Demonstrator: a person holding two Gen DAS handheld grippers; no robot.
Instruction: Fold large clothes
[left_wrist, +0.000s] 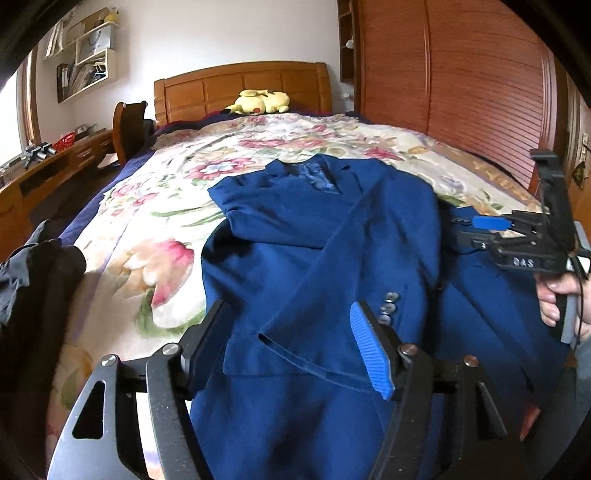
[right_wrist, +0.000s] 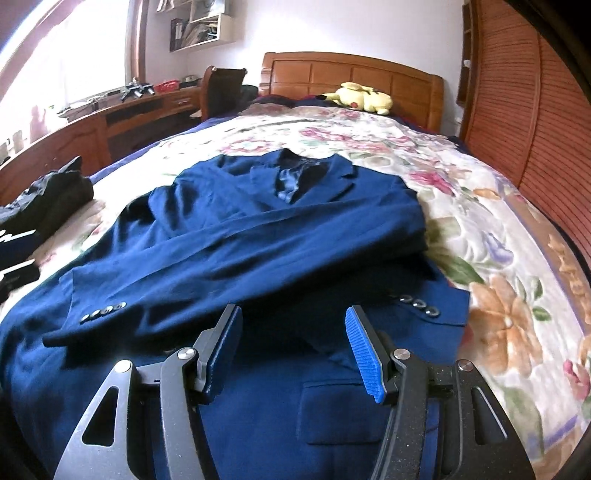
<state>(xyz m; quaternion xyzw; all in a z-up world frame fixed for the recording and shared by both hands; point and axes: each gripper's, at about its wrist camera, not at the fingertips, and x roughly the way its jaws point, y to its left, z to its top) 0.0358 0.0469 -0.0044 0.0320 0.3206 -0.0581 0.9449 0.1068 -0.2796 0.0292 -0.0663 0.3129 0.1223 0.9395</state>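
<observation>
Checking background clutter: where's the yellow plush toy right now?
The yellow plush toy lies at the head of the bed against the wooden headboard, beyond the blue suit jacket, in both wrist views.

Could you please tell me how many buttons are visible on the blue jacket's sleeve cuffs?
8: four buttons on the cuff lying at the left across the jacket, four buttons on the cuff at the right edge. Front buttons, if any, are hidden under the folded sleeves.
</observation>
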